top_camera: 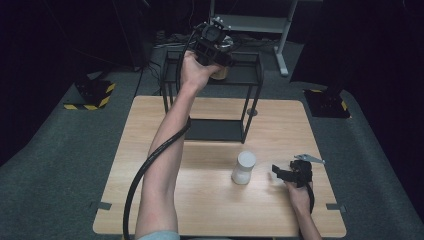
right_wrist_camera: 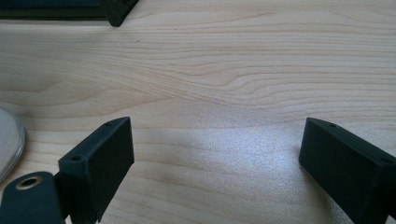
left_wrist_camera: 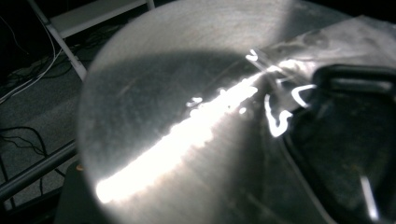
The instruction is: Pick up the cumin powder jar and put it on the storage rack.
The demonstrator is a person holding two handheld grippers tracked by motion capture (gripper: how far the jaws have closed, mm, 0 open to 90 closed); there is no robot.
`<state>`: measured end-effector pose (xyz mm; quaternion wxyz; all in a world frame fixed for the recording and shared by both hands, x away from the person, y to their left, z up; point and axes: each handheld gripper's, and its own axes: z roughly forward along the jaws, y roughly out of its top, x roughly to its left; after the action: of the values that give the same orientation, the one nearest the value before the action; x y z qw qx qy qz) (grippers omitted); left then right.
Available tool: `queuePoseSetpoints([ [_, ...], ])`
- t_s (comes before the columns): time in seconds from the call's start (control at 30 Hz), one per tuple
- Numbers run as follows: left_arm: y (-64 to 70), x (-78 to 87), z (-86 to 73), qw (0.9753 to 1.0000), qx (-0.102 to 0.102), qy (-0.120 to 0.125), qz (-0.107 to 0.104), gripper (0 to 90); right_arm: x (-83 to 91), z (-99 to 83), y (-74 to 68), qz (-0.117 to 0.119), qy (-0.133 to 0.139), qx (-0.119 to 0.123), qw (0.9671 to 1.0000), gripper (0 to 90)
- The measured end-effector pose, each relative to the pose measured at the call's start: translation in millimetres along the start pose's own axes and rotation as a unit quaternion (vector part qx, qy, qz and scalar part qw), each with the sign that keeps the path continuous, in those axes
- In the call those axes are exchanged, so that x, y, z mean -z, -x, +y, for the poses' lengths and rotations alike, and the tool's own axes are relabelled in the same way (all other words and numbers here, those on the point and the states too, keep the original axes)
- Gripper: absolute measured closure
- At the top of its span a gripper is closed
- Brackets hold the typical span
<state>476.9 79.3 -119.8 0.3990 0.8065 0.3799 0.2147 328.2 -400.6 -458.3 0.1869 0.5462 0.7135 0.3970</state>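
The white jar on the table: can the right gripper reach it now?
Probably yes. The right gripper rests open beside the white jar, with bare table between them and nothing in the way.

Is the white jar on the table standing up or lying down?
Standing up. In the high view the white jar sits on its base on the wooden table, round lid on top, beside the right gripper.

Forearms are seen bare; a pale grey-blue sleeve edge is noted at the left upper arm. Left gripper — black, boxy, with a thick black ribbed cable trailing from it. Right gripper — black, topped by a grey three-cornered plate. Its jaws are seen as flat matte-black blocks, each with small holes; a brass-rimmed hole is noted near the left block.
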Motion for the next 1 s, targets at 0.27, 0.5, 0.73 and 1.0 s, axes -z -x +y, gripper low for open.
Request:
queuePoseSetpoints([
  [0.27,-11.0,-13.5,-6.3,0.9997,0.024,0.004,0.004,30.8,0.1,0.0,0.5,0.001,0.000,-0.001,1.0000,9.6],
  [0.5,-13.8,-20.3,-9.6,0.9996,0.028,0.006,0.005,30.8,0.2,-0.2,1.2,0.002,0.001,-0.001,1.0000,9.6],
  [0.73,-19.8,-21.5,-19.7,0.9990,0.038,0.024,-0.006,30.8,0.0,-0.8,2.3,0.003,0.003,0.002,1.0000,9.6],
  [1.0,-20.1,-21.4,-23.1,0.9986,0.041,0.031,-0.007,30.4,-0.2,-0.3,0.2,-0.001,0.001,0.005,1.0000,9.7],
])
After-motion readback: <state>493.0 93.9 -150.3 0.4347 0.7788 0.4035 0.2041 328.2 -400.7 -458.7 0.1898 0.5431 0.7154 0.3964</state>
